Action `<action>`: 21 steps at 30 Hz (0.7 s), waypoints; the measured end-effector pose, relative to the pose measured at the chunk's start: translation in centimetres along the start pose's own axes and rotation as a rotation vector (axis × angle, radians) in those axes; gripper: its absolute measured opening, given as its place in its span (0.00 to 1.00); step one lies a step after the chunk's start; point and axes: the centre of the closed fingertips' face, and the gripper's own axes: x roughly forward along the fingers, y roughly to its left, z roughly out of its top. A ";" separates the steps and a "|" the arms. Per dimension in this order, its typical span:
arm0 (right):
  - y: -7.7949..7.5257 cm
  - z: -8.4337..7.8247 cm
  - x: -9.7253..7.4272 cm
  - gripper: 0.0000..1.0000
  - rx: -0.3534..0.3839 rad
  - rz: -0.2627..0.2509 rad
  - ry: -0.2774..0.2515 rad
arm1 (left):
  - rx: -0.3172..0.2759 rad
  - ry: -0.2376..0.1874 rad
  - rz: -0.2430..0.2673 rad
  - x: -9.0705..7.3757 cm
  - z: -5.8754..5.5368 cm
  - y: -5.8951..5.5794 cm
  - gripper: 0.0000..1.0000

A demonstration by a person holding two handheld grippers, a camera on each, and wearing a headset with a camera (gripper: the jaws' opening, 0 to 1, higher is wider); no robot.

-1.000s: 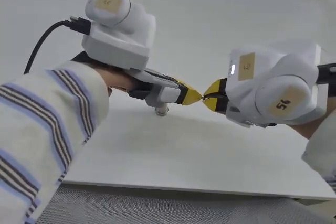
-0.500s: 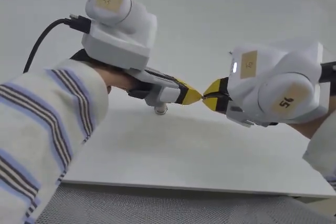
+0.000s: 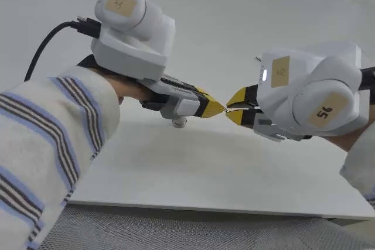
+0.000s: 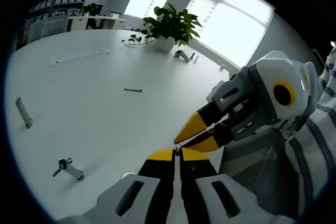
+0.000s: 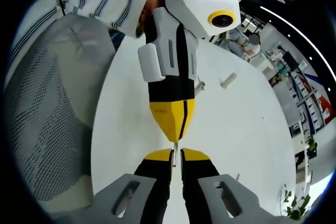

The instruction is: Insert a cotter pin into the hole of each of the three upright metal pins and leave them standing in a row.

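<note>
Two grippers meet tip to tip above the white surface (image 3: 193,168). Left gripper (image 3: 217,108): yellow-tipped jaws pressed together on one end of a thin silvery metal cotter pin (image 5: 175,159). Right gripper (image 3: 233,108): jaws nipped on the other end, only a hairline gap between them. The cotter pin is in the air, bridging the two tips, not yet in any hole. Below the left gripper stands a short upright steel pin (image 3: 180,122). In the left gripper view there is another grey metal pin upright (image 4: 23,113), one lying over (image 4: 68,169), and a spare dark cotter (image 4: 133,90) loose farther off. Judgement: the cotter pin is very light, stiff but springy wire, smooth, and apt to swivel or flick out of a tip grip. It is best held near its head, legs free and in line with the hole. The upright steel pin may tip easily, so steady it during insertion.
</note>
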 end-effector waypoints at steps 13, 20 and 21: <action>0.5 0.0 0.1 0.10 0.019 0.018 -0.016 | 0.000 -0.006 0.000 -0.1 0.0 -0.2 0.00; 0.6 -0.1 -0.2 0.10 0.034 0.028 -0.023 | 0.015 -0.013 -0.008 -0.4 0.2 -0.4 0.00; 0.6 -0.1 -0.3 0.11 0.037 0.029 -0.025 | 0.017 -0.013 -0.011 -0.4 0.2 -0.5 0.00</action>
